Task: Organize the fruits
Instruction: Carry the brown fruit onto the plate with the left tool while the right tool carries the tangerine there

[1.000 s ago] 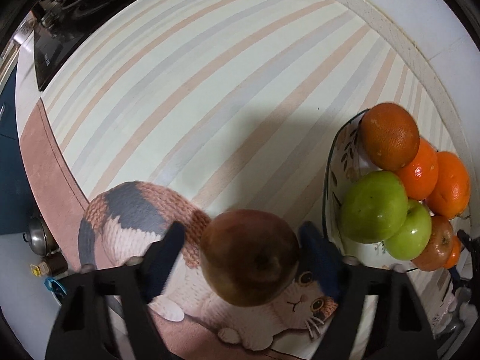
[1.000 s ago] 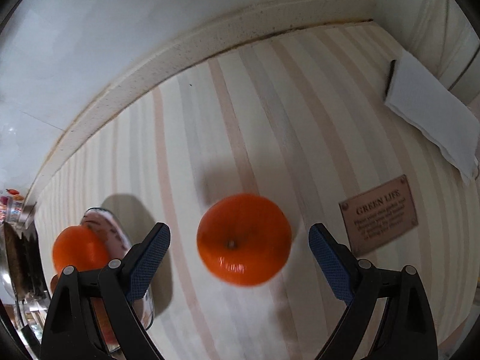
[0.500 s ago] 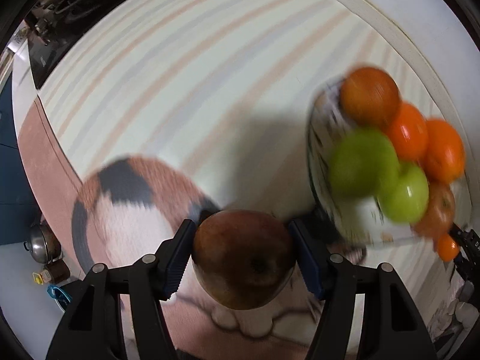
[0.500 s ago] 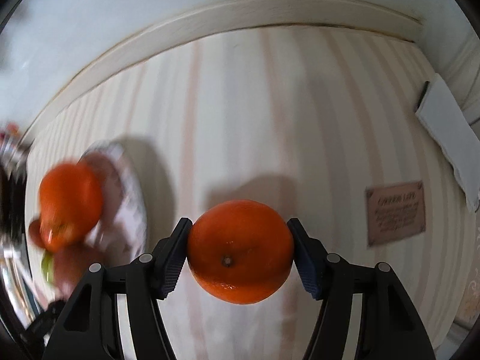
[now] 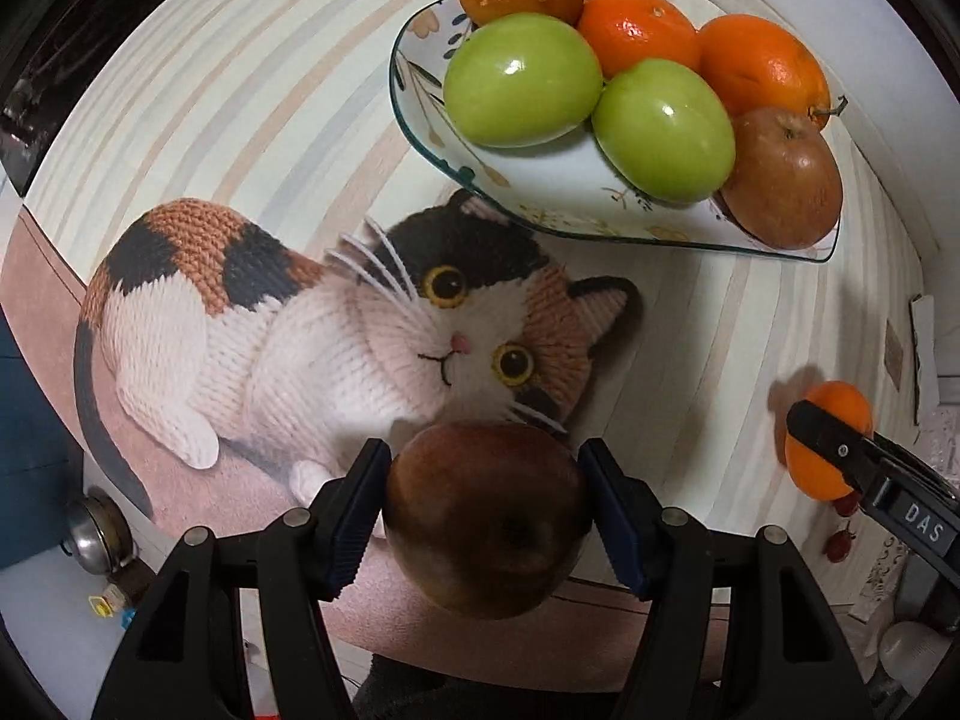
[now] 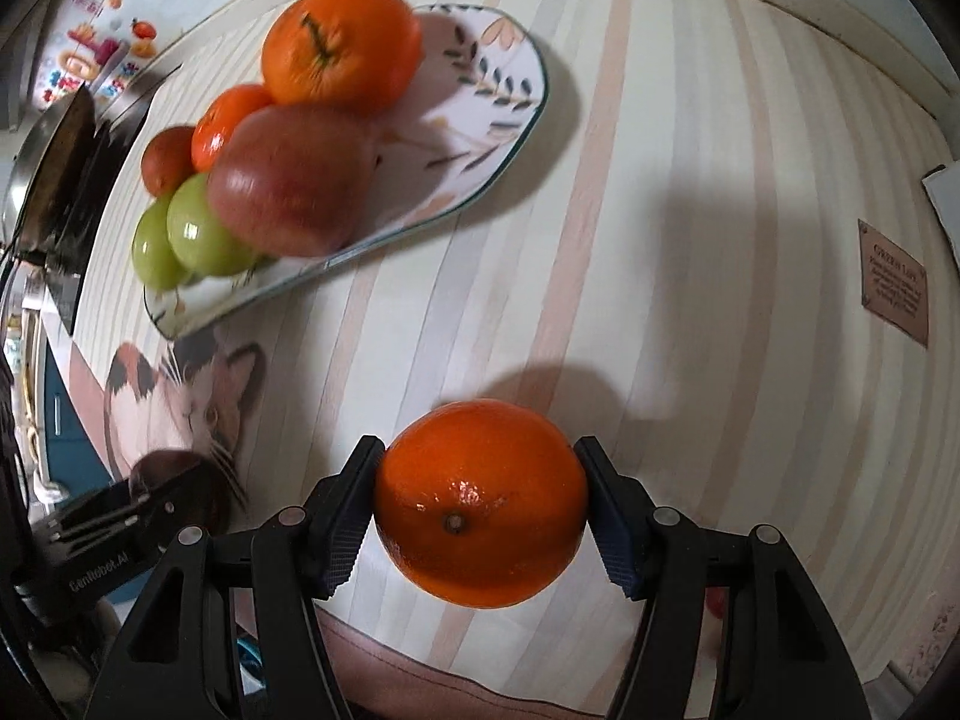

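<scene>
My left gripper [image 5: 485, 510] is shut on a dark red-brown apple [image 5: 486, 519], held above the cat picture on the striped mat. My right gripper [image 6: 480, 510] is shut on an orange [image 6: 480, 507] above the mat, to the right of the plate. In the left wrist view that orange [image 5: 831, 414] shows at the far right with one black finger across it. The floral plate [image 5: 420, 90] holds two green apples [image 5: 522, 81], a red apple [image 5: 786, 177] and several oranges [image 5: 762, 63]. The right wrist view shows the same plate [image 6: 498, 90] at upper left.
The mat bears a knitted-cat picture [image 5: 336, 324] and a brown label [image 6: 894, 282]. A white folded cloth [image 6: 945, 192] lies at the right edge. A dark stove [image 6: 66, 180] stands beyond the plate, and a wall edge runs behind the mat.
Both grippers closed on their fruit, the left on the dark apple, the right on the orange. Both then lifted and carried them toward the plate, which now sits nearer in each view.
</scene>
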`<state>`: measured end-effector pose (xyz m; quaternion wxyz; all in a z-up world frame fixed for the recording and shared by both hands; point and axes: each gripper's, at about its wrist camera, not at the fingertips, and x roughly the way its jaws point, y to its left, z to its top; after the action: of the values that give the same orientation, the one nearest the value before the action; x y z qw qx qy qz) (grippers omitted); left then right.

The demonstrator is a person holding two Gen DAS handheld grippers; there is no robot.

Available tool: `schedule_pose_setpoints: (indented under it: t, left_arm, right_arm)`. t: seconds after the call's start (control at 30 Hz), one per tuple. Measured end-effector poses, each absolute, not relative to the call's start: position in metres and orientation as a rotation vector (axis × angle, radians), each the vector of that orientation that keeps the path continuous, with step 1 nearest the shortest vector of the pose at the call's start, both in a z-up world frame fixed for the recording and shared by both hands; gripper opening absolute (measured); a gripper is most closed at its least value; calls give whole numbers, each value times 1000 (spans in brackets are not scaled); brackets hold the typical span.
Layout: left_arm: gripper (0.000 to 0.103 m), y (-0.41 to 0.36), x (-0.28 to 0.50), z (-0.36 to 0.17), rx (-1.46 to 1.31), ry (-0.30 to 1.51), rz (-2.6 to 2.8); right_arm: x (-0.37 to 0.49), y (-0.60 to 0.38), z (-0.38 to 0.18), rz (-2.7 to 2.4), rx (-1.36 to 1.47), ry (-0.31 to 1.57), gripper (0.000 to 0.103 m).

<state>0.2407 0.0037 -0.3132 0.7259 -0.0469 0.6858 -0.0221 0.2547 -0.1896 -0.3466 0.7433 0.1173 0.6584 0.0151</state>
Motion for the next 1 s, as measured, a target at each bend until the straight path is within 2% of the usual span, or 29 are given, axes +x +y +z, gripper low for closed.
schedule_pose_setpoints:
  t: [0.37,0.7,0.9,1.0]
  left_arm:
    - [62,14,257,-321,-121,1493,-13]
    - [62,9,278,-261,-156,1407,-62]
    - [62,1,334,-217,-204,1345,-125]
    - [62,-3,362,-219,-197,1333,-136]
  right_arm:
    - [244,-200,-350,34,262,1426,67]
    - [275,-224,-298,58,345,1310,67]
    - [316,-234,-280,65,367,1242,67]
    - [340,-234,-282,67,358,1228,67]
